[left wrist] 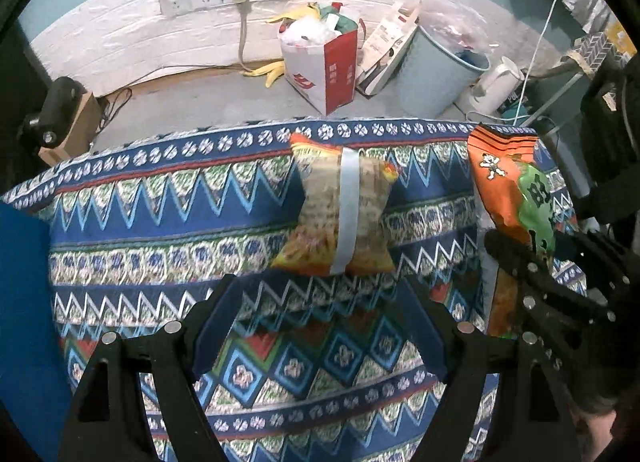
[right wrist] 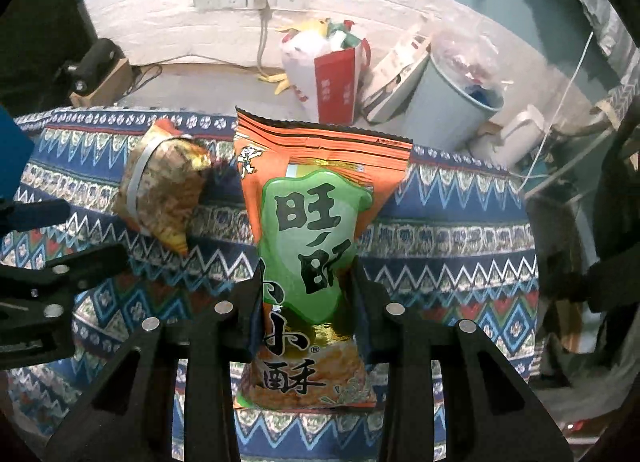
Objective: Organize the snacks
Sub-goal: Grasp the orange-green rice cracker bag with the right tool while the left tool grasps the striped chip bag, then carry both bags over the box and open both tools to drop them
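My right gripper (right wrist: 308, 290) is shut on an orange and green snack bag (right wrist: 312, 246), pinching its middle and holding it upright above the patterned tablecloth (right wrist: 460, 238). From the left wrist view the same snack bag (left wrist: 508, 189) shows at the right with the right gripper (left wrist: 520, 258) on it. A second snack bag (left wrist: 340, 209), yellow and orange with a pale band around it, lies on the cloth just beyond my left gripper (left wrist: 320, 294), which stands open over bare cloth. That banded bag (right wrist: 164, 189) lies left of the held bag.
Beyond the table's far edge (left wrist: 280, 125) the floor holds a red and white paper bag (left wrist: 320, 65) stuffed with rubbish, a pale blue bin (left wrist: 436, 73), a white kettle (left wrist: 496, 85) and banana peels. A blue object (left wrist: 24, 302) sits at the table's left.
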`<state>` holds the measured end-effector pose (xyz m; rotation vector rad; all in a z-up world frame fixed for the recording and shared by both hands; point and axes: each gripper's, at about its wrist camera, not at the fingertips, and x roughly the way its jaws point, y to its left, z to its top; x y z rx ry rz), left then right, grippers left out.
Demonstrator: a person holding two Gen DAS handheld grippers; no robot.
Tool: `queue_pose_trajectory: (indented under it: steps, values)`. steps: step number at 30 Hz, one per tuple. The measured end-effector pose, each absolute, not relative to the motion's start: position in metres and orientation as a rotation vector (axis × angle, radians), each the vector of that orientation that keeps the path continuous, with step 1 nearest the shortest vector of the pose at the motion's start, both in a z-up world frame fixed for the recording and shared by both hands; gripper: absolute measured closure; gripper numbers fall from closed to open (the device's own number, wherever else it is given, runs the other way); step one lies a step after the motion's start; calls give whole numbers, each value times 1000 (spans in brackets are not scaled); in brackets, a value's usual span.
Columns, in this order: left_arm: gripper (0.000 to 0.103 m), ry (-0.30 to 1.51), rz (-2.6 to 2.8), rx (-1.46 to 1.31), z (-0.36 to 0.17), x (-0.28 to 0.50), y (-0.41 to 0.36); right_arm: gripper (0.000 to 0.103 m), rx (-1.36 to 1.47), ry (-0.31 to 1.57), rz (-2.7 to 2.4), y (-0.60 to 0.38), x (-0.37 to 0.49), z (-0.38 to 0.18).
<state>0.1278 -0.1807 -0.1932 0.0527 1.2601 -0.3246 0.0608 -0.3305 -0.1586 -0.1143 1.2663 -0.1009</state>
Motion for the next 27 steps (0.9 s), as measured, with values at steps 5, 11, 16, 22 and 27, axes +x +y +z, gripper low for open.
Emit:
queue_pose_trajectory:
  steps: [5,11,16,22,27]
  values:
    - [22,1254,-326,51,-196,143,-192,69,-60,1275,-105,-339,67,-162]
    - [22,1265,-306,49,-206,160,-198,69,-23,1286,-122,-348,70,-167]
    - [24,1267,-284,39,-214,168,-197,69,-6,1288,-124,-352,72,-168]
    - [58,1277,-314,46,-220,169,-200,69,3,1289,-125,-354,74,-168]
    - [62,1254,-307,70,-216,162,-193,69,-7,1281,-118,-351,74,-165]
